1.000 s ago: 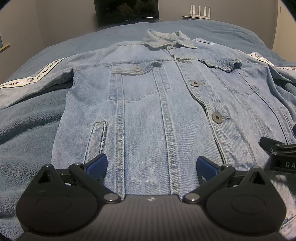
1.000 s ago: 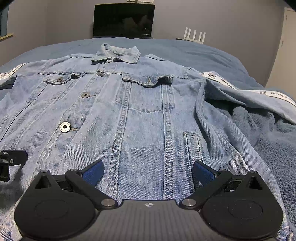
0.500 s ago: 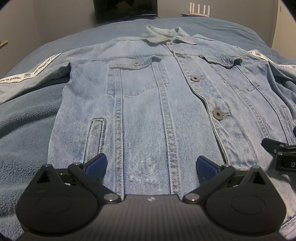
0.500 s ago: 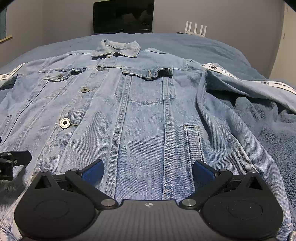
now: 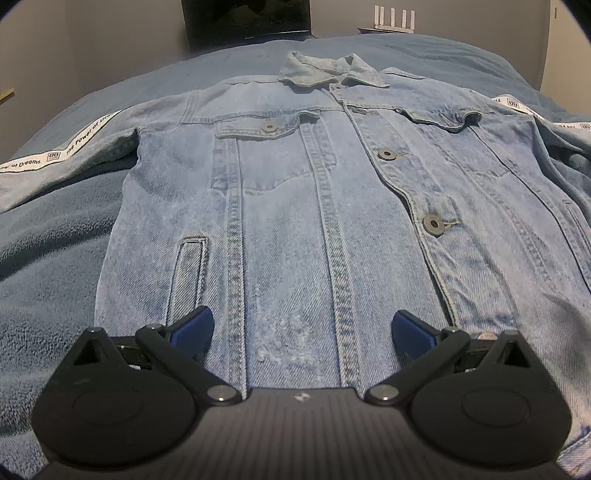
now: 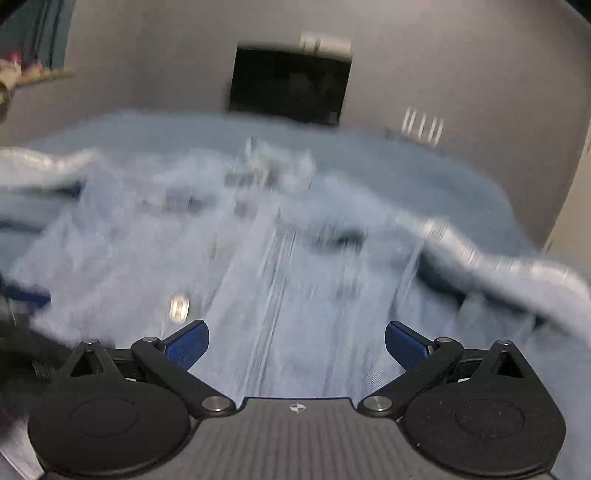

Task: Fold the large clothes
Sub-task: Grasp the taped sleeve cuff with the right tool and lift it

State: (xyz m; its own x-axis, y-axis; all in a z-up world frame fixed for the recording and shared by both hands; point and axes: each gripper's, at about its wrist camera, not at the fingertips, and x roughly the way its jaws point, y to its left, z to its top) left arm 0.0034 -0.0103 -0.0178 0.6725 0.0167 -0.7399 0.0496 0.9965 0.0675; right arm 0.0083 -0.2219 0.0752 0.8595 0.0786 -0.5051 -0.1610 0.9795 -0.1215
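A light denim jacket (image 5: 332, 206) lies front up on a blue blanket (image 5: 55, 258), collar away from the fingers. The left gripper (image 5: 301, 328) has its blue pads (image 5: 194, 326) spread wide, the hem between them, clamping nothing. The right gripper (image 6: 297, 338) is likewise spread (its view is badly blurred), the jacket (image 6: 280, 266) ahead of its fingers

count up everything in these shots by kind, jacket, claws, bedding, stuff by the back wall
denim jacket: 1
claws: 2 (left claw, right claw, both open)
blue blanket: 1
dark screen: 1
white antenna device: 1
total: 6
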